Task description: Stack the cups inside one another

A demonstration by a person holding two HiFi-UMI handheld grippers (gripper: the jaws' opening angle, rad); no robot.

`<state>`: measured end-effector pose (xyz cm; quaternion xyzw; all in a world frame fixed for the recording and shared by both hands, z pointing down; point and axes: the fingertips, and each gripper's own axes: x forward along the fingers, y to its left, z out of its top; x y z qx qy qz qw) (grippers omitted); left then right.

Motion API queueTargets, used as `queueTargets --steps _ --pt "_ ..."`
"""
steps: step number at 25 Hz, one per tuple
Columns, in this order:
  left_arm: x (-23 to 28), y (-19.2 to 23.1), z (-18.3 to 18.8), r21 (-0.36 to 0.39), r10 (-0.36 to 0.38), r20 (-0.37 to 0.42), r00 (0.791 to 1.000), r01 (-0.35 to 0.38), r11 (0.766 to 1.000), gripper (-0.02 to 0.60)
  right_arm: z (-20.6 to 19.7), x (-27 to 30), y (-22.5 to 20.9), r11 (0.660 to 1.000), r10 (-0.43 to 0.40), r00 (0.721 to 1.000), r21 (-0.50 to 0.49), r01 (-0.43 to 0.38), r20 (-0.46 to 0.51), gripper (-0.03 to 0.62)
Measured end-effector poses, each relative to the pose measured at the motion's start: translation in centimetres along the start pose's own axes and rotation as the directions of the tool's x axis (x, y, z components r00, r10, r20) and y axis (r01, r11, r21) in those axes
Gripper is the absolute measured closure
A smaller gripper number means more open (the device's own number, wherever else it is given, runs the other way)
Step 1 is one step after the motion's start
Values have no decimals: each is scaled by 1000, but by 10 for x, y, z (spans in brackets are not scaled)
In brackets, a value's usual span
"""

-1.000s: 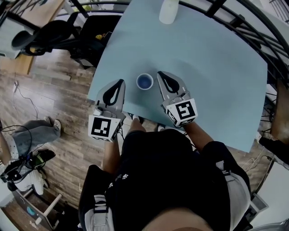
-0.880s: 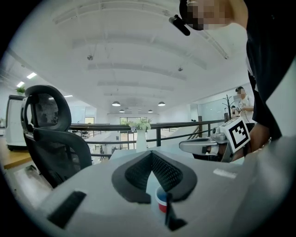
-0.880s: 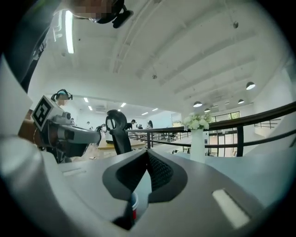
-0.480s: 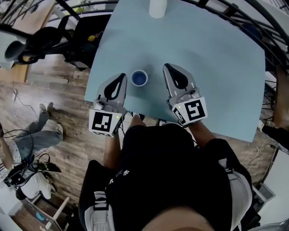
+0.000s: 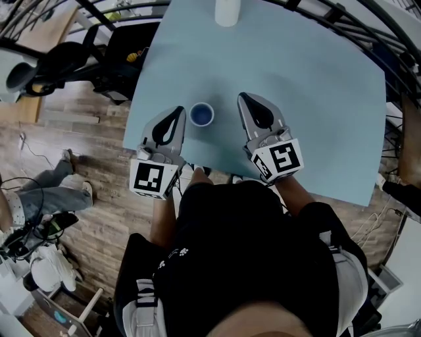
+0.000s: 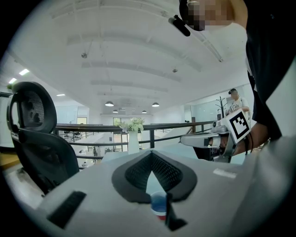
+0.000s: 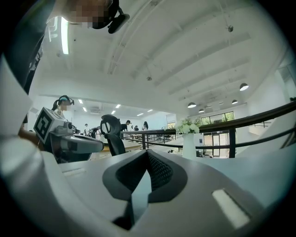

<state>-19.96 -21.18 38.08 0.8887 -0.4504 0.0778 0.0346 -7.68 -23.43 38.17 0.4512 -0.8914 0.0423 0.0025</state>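
Observation:
A blue cup (image 5: 201, 114) stands upright on the light blue table (image 5: 316, 99) near its front edge, between my two grippers. My left gripper (image 5: 179, 110) is just left of the cup, shut and empty, clear of the rim. My right gripper (image 5: 242, 97) is further off to the right, also shut with nothing in it. In the left gripper view the cup (image 6: 158, 205) shows low behind the closed jaws, blue with a red base, and the right gripper (image 6: 208, 139) hangs beyond it. In the right gripper view the left gripper (image 7: 69, 141) shows at the left.
A white vase (image 5: 227, 10) with flowers stands at the table's far edge. A black office chair (image 5: 66, 59) is off the table's left side. A dark railing (image 5: 342, 29) runs behind the table. A person (image 5: 39, 197) lies or sits on the wooden floor at left.
The right gripper has drawn away to the right of the cup and risen a little. The left gripper has edged forward beside the cup. Both have held still over the last half second.

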Motion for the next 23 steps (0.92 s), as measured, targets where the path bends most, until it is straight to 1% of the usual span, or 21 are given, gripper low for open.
queueTargets --steps 6,23 --pt "-1 0 1 10 -6 7 1000 5 1000 592 -1 -1 3 1000 4 1000 -4 -4 -7 582" --pt "0 1 4 -1 3 9 1000 -3 1000 592 1 0 5 1000 16 1000 -3 -17 -1 582"
